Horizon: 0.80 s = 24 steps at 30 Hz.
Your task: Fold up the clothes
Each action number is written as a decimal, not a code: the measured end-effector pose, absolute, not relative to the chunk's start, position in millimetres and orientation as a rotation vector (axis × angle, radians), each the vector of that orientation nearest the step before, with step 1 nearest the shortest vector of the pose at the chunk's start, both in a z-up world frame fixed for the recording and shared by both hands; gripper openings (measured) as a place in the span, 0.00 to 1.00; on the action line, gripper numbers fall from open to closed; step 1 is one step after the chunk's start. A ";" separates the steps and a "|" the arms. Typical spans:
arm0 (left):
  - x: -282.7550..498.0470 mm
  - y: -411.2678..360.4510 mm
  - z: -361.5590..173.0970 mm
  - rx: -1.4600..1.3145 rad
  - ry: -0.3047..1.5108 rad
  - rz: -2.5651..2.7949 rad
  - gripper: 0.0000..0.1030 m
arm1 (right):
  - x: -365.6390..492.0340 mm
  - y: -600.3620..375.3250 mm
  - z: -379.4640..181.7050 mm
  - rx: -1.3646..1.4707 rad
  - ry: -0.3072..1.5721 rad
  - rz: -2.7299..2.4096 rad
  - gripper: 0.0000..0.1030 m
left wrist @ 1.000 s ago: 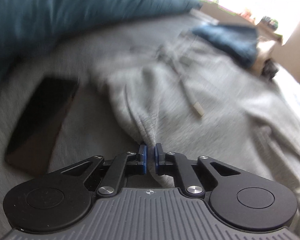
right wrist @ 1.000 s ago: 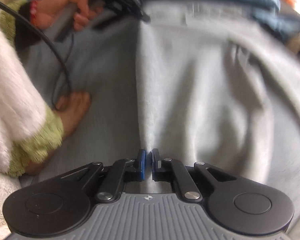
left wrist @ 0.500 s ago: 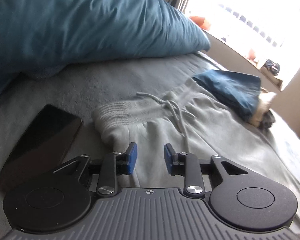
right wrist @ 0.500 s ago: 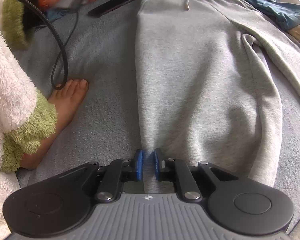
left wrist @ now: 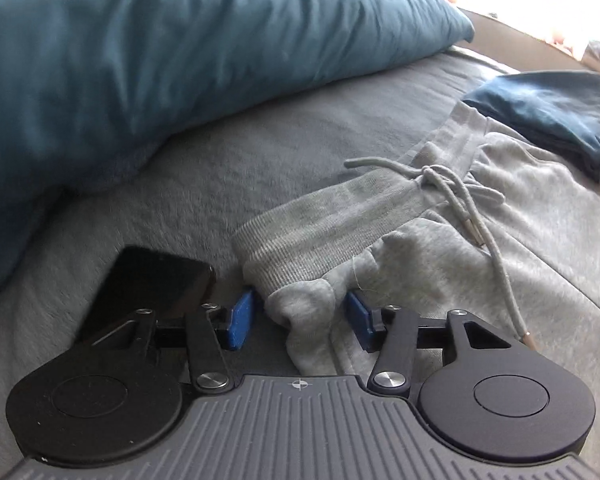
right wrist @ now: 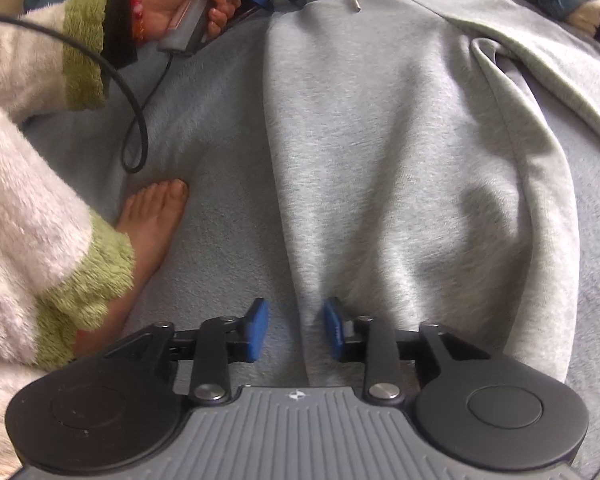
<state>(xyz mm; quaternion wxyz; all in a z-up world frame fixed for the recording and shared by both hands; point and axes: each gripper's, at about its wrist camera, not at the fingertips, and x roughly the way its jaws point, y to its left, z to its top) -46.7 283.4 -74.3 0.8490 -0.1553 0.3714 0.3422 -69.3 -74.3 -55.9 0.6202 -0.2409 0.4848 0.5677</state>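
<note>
Grey sweatpants (left wrist: 500,260) lie flat on the grey bed cover (left wrist: 260,148), waistband toward the pillow, with a knotted drawstring (left wrist: 456,196). My left gripper (left wrist: 300,316) is open, its blue pads on either side of the waistband's bunched left corner without pinching it. In the right wrist view the sweatpants (right wrist: 400,140) stretch away lengthwise. My right gripper (right wrist: 296,326) is open over the left edge of the lower leg, a small ridge of fabric between its pads. A hand (right wrist: 180,4) holds the left gripper at the far waistband.
A black phone (left wrist: 152,284) lies just left of the waistband. A large teal pillow (left wrist: 180,48) fills the back. A folded dark blue garment (left wrist: 548,108) sits right of the waistband. A bare foot (right wrist: 152,216), a fuzzy sleeve (right wrist: 40,60) and a black cable (right wrist: 136,120) lie left of the sweatpants.
Both grippers were shut on the sweatpants a second ago and have opened. The fabric has settled flat on the bed; the right one let go last.
</note>
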 end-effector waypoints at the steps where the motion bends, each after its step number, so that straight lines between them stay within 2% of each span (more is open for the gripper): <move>1: -47.6 281.3 -71.0 -0.313 0.779 0.725 0.49 | -67.5 -78.0 -52.8 -0.537 1.113 1.299 0.35; 4: -57.6 269.9 -58.6 -0.295 0.729 0.736 0.49 | -57.9 -94.3 -40.2 -0.456 1.104 1.278 0.36; 7: -63.1 253.6 -42.8 -0.267 0.681 0.711 0.49 | -34.4 -123.4 -23.7 -0.285 1.096 1.205 0.41; 13: -54.6 174.5 -6.9 -0.170 0.625 0.410 0.49 | 45.0 -226.6 -4.4 0.129 1.040 0.708 0.42; 19: -59.5 60.6 -13.4 -0.137 0.753 -0.065 0.51 | 87.5 -332.0 -17.2 0.313 1.059 0.150 0.43; 24: -85.2 -7.0 -37.2 -0.217 0.917 -0.315 0.51 | 91.4 -355.2 -35.2 0.388 1.092 0.046 0.43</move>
